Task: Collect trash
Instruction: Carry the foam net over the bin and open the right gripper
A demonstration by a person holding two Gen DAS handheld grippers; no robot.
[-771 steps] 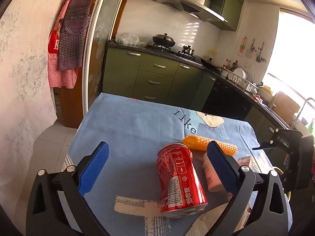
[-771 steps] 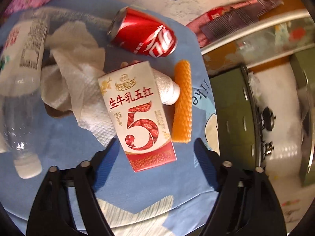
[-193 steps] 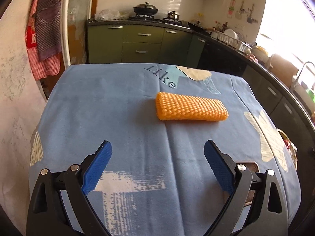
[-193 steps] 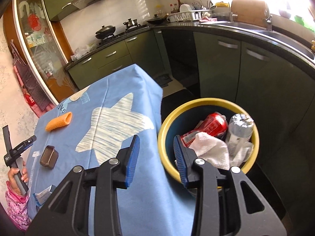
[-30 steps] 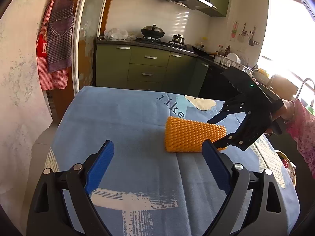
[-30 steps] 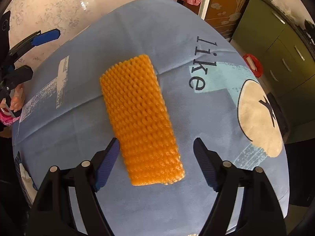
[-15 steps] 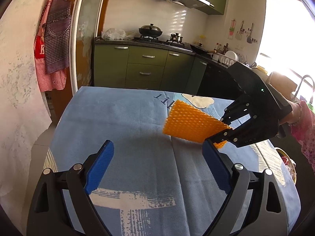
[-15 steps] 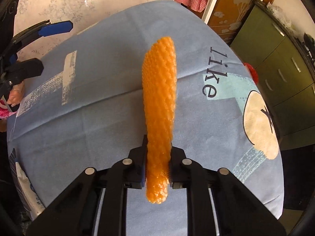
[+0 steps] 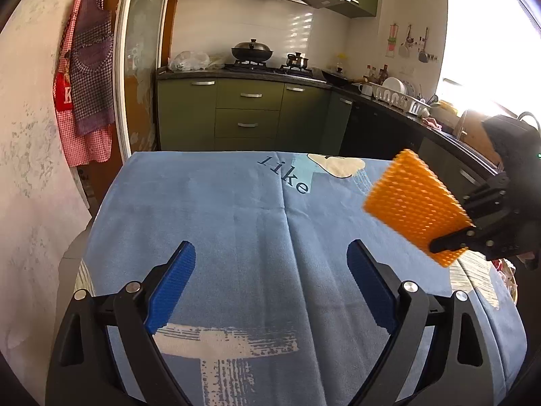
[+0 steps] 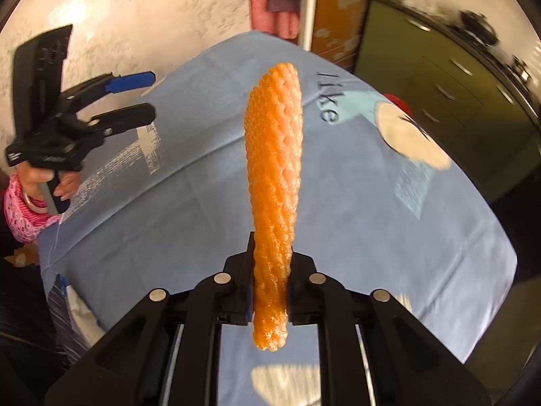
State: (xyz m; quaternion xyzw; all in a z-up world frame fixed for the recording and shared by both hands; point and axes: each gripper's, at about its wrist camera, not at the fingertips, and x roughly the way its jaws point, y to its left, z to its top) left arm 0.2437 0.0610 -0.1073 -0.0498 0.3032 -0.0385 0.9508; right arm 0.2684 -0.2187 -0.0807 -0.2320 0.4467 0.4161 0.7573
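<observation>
Right wrist view: right gripper (image 10: 270,292) jaws pinch orange foam netting (image 10: 274,182), lifted off the bench (image 10: 372,223); next, carry it binward. Left gripper (image 9: 270,287) jaws gape empty.

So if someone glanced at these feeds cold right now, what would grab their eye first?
The orange foam net, pinched flat in the right gripper and held in the air above the blue tablecloth, stands out at once. Next comes the left gripper, open and holding nothing, low over the near end of the cloth. Behind the table runs a green kitchen counter with a lidded wok on the stove.
</observation>
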